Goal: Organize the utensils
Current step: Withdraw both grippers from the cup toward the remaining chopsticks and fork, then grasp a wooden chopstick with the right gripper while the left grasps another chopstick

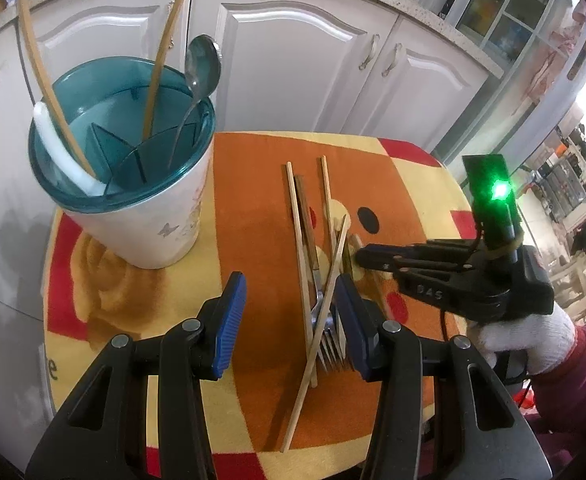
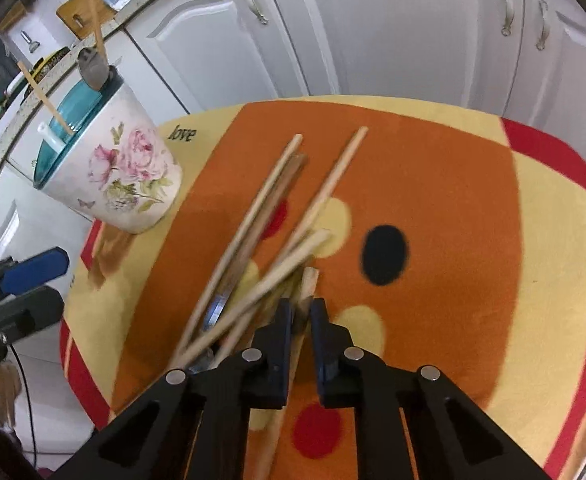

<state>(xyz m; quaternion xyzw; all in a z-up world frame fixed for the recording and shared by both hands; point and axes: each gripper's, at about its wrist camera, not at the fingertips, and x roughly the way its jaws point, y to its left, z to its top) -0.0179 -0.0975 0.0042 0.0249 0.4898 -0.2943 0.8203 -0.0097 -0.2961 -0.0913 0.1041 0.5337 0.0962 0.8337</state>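
Chopstick (image 2: 308, 286) pinched between the nearly closed jaws of the right gripper (image 2: 301, 312), at the right edge of the pile (image 1: 317, 264) lying mid-table on the orange cloth (image 2: 453, 184). Judged step: lifting that one stick free for the holder (image 1: 141, 216) standing well apart at the far left. Best done by raising straight up first, slowly, since neighbouring sticks cross just beside the held one and could drag along. Worth checking that only one stick sits between the pads; blur makes that hard to tell. Then tilting the stick upright before carrying it over, and aiming for a free compartment behind the teal rim.

Left gripper (image 1: 289, 320) spread wide, holding nothing, hovering low over the pile's near end.

Left view alone: fork (image 1: 331, 344) tines under the crossed sticks, the holder's inner dividers, a spoon (image 1: 201, 68), two chopsticks and a white utensil (image 1: 59, 148) already standing inside, and the gloved hand (image 1: 525, 340) behind the right gripper. Right view alone: the actual pinch, the holder's rose print, and the word "love" on the cloth.
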